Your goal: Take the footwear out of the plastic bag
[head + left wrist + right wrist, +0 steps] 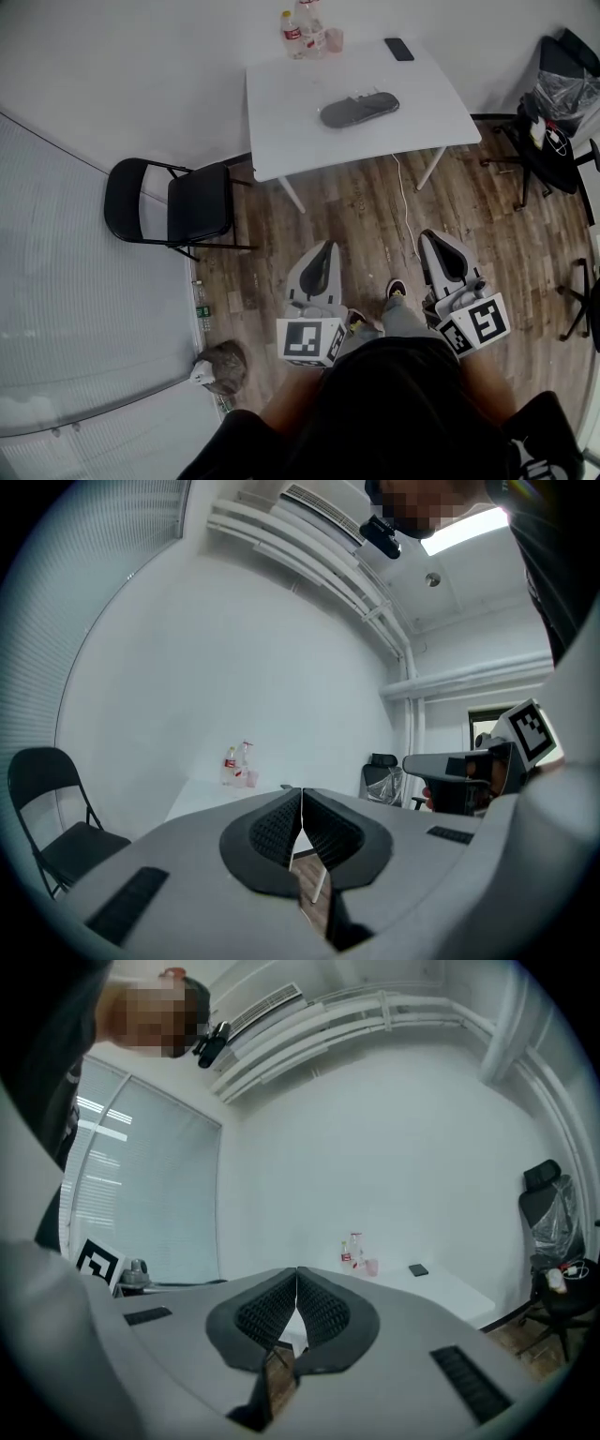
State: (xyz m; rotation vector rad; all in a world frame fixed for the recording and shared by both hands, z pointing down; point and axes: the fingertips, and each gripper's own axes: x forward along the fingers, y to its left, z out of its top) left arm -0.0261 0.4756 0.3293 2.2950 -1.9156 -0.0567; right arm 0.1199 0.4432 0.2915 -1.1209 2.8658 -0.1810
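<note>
A dark pair of footwear in a clear plastic bag [359,109] lies on the white table [281,122], toward its far right part. Both grippers are held low near the person's body, well short of the table and over the wooden floor. My left gripper [325,247] is shut with nothing between its pads, and its jaws [302,810] meet in a thin line. My right gripper [432,236] is shut and empty too, its pads [296,1294] touching. The bag does not show in either gripper view.
Bottles and a pink cup [302,32] and a black phone [398,49] stand at the table's far edge. A black folding chair [171,202] is at the left. An office chair with bags [553,103] is at the right. A white cable [405,202] runs across the floor.
</note>
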